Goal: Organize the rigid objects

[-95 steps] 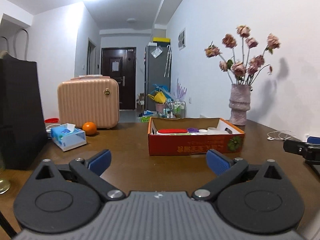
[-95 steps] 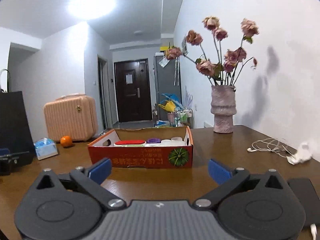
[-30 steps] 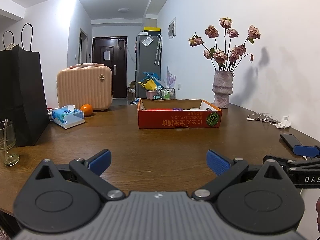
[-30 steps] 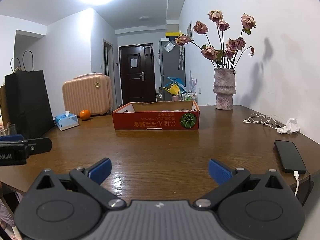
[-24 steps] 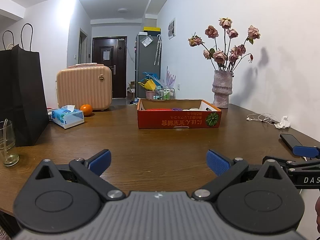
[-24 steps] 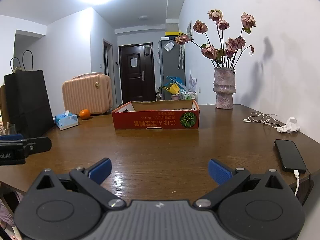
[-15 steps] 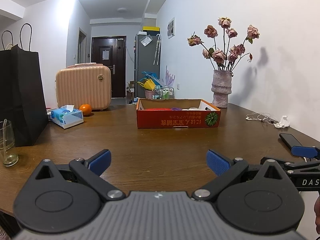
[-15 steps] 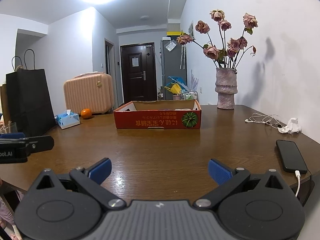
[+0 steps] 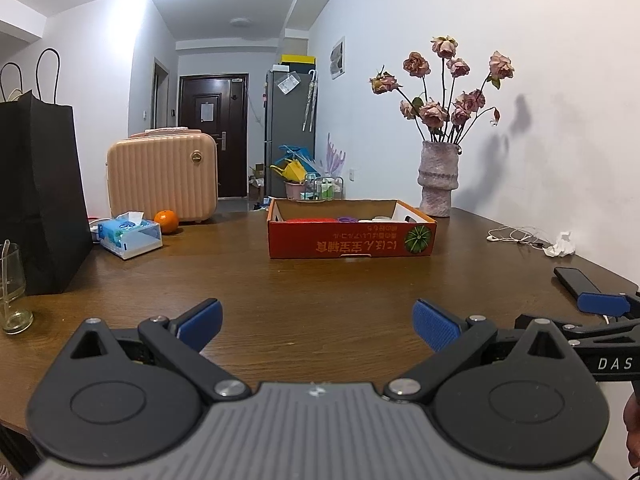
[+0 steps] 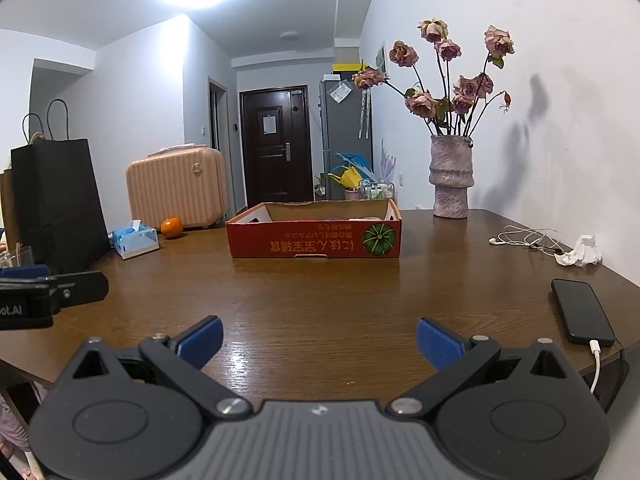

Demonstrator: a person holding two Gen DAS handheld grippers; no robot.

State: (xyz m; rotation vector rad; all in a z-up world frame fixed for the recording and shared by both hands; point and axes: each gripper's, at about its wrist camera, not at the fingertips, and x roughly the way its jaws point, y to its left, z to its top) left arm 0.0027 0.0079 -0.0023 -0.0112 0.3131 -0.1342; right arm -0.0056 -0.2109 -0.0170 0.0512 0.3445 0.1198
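Brown wood, glossy under the ceiling light, fills the lower half of both views: a large table [image 9: 320,292] that carries everything else. On its left side stands a tall black paper bag [image 9: 40,196] with looped handles, and behind that a ribbed peach-coloured suitcase [image 9: 162,178]. At the far right, against the white wall, a rough pinkish vase [image 9: 437,178] holds a loose spray of faded roses [image 9: 444,92].

Near the middle of the table, well ahead of both grippers, sits the red cardboard box [image 9: 350,242], open at the top and printed with white characters and a green melon. Inside it the left view shows a red flat piece [image 9: 308,220], a purple ring-like piece [image 9: 347,219] and something white (too low behind the wall to tell what they are). From the right view the contents are almost hidden.

The left gripper [image 9: 316,322] hovers over the near table edge with its blue-padded jaws spread wide and nothing between them. The right gripper [image 10: 318,340] is held the same way, jaws wide apart and empty, level with its partner and beside it.

Smaller things lie scattered: a blue and white tissue box [image 9: 130,234] with an orange [image 9: 166,221] just beside it, a drinking glass [image 9: 12,288] near the bag, a black phone [image 10: 582,312] with a white cable plugged in, white earphones [image 10: 524,238] and a crumpled tissue [image 10: 582,256] on the right side.
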